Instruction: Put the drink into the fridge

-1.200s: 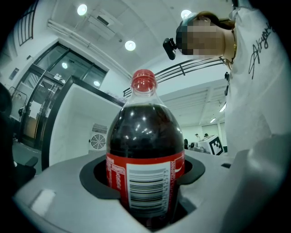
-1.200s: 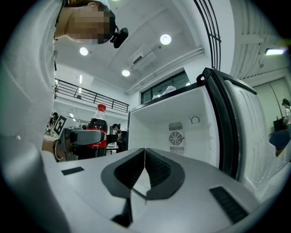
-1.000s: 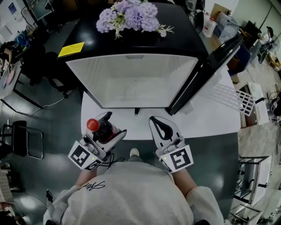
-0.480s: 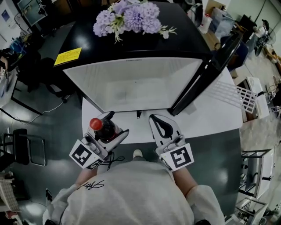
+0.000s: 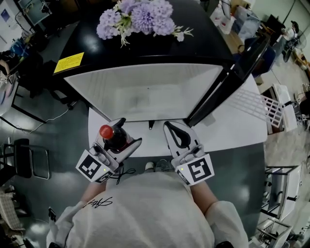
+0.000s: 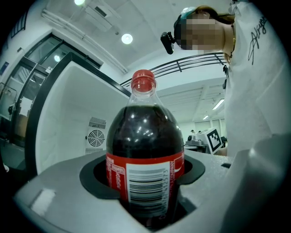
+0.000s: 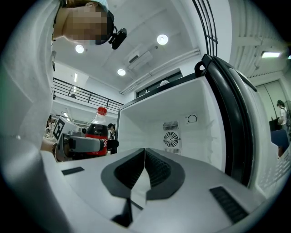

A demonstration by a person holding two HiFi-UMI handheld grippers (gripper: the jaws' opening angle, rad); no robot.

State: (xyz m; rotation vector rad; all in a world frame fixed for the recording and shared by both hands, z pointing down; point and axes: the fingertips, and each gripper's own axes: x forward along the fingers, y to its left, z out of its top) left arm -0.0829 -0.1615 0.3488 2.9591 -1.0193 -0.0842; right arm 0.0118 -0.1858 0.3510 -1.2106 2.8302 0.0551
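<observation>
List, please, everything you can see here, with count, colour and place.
Fridge: one, black, white inside, door open rightward.
Flowers: one bunch, purple, atop the fridge.
Sticker: one, yellow, fridge top, left.
Drink bottle: one, dark, red cap, before the fridge.
Table: one, white, under the fridge.
Wire rack: one, white, on the table, right.
Left gripper: one, grey, shut on the drink bottle.
Right gripper: one, grey, shut, empty.
</observation>
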